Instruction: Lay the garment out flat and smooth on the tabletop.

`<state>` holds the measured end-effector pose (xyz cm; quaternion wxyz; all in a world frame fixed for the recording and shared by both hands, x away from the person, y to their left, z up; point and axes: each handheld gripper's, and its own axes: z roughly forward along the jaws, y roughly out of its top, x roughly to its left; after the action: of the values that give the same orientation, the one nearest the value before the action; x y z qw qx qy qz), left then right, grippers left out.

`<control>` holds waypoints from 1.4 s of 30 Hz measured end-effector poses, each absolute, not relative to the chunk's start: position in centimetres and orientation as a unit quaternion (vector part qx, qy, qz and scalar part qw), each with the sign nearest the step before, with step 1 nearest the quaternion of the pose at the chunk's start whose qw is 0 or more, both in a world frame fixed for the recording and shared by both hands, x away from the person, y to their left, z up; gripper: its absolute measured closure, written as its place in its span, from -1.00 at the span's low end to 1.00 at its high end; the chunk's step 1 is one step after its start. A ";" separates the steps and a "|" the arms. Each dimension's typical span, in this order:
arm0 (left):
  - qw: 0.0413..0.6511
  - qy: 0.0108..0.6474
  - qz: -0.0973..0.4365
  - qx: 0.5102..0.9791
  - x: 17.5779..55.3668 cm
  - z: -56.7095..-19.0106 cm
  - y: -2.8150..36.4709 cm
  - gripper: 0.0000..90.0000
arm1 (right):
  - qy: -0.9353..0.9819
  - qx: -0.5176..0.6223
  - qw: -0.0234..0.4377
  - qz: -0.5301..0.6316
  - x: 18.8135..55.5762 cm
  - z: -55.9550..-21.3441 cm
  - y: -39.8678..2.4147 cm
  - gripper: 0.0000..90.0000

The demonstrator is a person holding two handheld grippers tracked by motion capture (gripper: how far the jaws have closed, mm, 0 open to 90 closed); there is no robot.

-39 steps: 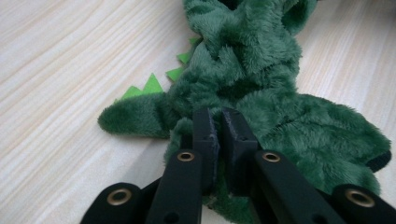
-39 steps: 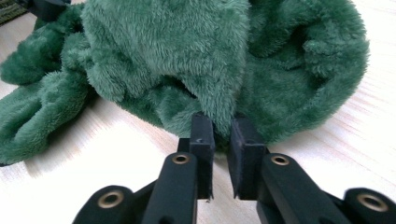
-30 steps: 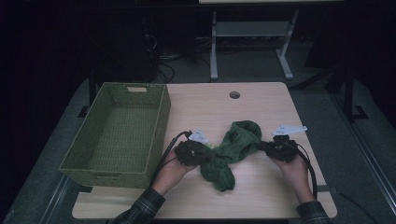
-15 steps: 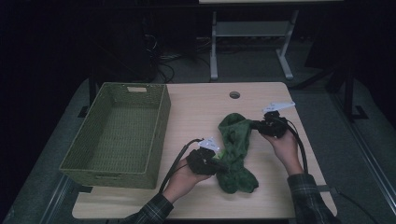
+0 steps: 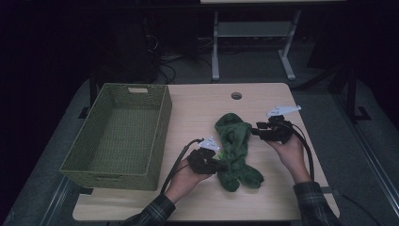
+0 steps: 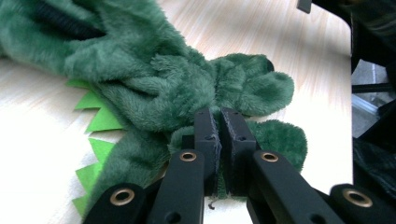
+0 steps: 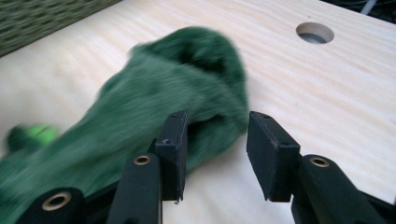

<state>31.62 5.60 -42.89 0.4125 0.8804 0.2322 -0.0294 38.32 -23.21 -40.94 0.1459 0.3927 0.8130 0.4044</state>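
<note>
the green plush garment (image 5: pixel 235 148) lies lengthwise near-to-far between the basket (image 5: pixel 117 136) and the right hand-held gripper (image 7: pixel 215 149); the left hand-held gripper (image 6: pixel 219 140) is clamped on its near end; the right one's jaws, just opened, stand apart at its far end.

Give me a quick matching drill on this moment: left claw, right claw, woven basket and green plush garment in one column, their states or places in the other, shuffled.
Things:
1. left claw
2. right claw
3. woven basket
4. green plush garment

States or places:
A. lies on the table between the two hands
B. pinched shut on green plush
C. stands on the table's left side, nothing in it
D. jaws parted, having just been opening, plush edge between them

Pairs: 1-B, 2-D, 3-C, 4-A
</note>
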 end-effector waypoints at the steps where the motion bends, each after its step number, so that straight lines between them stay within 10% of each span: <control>1: 0.412 0.232 -0.027 0.881 31.6 -42.9 5.6 0.91 | 0.813 0.391 0.139 0.409 37.5 -40.9 -23.6 0.29; 24: 0.408 0.224 -0.011 0.885 31.7 -43.0 5.7 0.90 | 0.835 0.387 0.053 0.389 26.7 -46.4 -24.1 0.34; 32: 0.405 0.225 -0.010 0.886 31.7 -42.9 5.8 0.91 | 0.846 0.382 0.045 0.370 27.0 -46.5 -23.9 0.94; 42: 0.404 0.231 -0.012 0.885 31.8 -42.8 6.3 0.91 | 0.835 0.399 0.096 0.368 26.9 -44.9 -26.9 0.99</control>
<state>31.81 6.31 -42.81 0.4038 0.8851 0.2310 -0.0121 26.95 -26.87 -44.92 0.0955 0.3987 0.8345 0.3681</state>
